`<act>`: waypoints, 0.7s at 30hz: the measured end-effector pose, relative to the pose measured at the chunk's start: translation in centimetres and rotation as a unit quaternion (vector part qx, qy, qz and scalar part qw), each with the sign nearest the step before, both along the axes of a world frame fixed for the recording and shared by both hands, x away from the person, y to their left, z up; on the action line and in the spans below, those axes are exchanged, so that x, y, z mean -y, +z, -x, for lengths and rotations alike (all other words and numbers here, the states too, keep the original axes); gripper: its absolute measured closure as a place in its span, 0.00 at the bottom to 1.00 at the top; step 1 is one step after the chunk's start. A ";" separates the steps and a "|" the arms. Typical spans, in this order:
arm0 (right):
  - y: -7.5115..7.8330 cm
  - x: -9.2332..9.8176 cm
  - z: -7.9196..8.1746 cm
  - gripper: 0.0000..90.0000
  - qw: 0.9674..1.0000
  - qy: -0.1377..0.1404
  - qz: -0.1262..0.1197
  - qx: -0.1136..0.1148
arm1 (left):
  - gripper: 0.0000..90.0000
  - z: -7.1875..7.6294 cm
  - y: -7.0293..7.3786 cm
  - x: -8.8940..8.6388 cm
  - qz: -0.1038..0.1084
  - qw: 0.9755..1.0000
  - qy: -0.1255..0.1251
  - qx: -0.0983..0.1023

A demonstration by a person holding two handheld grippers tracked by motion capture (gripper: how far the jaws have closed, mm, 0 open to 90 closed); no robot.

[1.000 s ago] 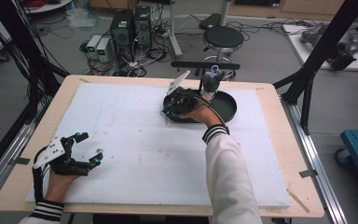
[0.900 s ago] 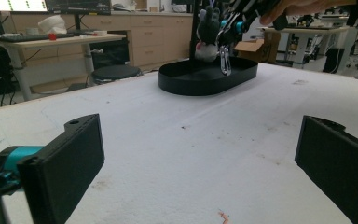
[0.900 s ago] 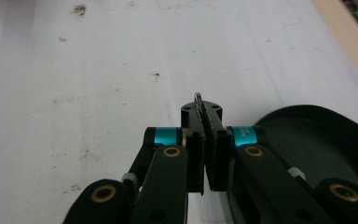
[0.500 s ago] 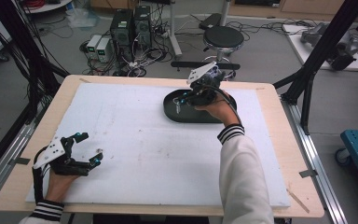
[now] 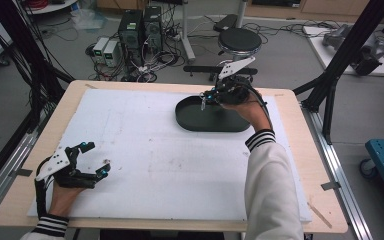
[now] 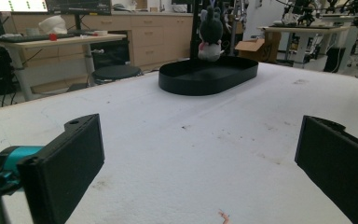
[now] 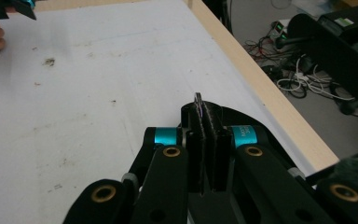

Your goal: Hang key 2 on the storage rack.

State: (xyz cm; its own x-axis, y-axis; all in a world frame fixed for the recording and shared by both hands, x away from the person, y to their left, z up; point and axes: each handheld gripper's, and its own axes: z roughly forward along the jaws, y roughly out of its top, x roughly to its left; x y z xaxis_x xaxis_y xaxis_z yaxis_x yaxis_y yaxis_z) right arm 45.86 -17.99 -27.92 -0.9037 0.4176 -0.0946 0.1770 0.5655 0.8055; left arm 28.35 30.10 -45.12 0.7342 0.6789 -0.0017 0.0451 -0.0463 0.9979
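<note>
At the left, the left gripper (image 5: 96,157) rests low on the white worktop (image 5: 145,150) near the front edge. Its jaws are spread wide with nothing between them, and in the left gripper view both are cut off by the frame edges. Further right, near the far edge, lies a black oval tray (image 5: 200,122) with its long axis running left to right across the worktop. A dark grey soft toy (image 6: 210,35) hangs over the far part of this tray. It is upright, its long axis vertical, ears up, with a pale patch low on the side facing the left gripper. The top of the toy blends into the dark things behind it. From the high view the toy is hard to make out under the right gripper (image 5: 207,97), which is raised above the tray. In the right gripper view, its jaws are pressed together on a thin dark fuzzy strip (image 7: 200,105). This seems to be a part of the toy, but I cannot tell which part.
</note>
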 end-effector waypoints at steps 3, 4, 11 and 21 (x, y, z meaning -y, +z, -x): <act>0.4 0.4 -0.1 0.98 1.000 -0.008 -0.002 0.004 | 0.02 0.0 0.0 0.0 0.000 1.000 0.000 0.000; 0.6 0.6 -0.2 0.98 1.000 -0.012 0.002 0.004 | 0.02 0.0 0.0 0.0 0.000 1.000 0.000 0.000; 1.4 1.4 -0.6 0.98 0.999 -0.032 -0.012 0.008 | 0.02 0.0 0.0 0.0 0.002 1.000 0.000 -0.002; 2.8 2.4 -1.4 0.98 0.998 -0.053 -0.020 0.010 | 0.02 -0.1 0.0 -0.1 0.004 1.000 0.004 -0.004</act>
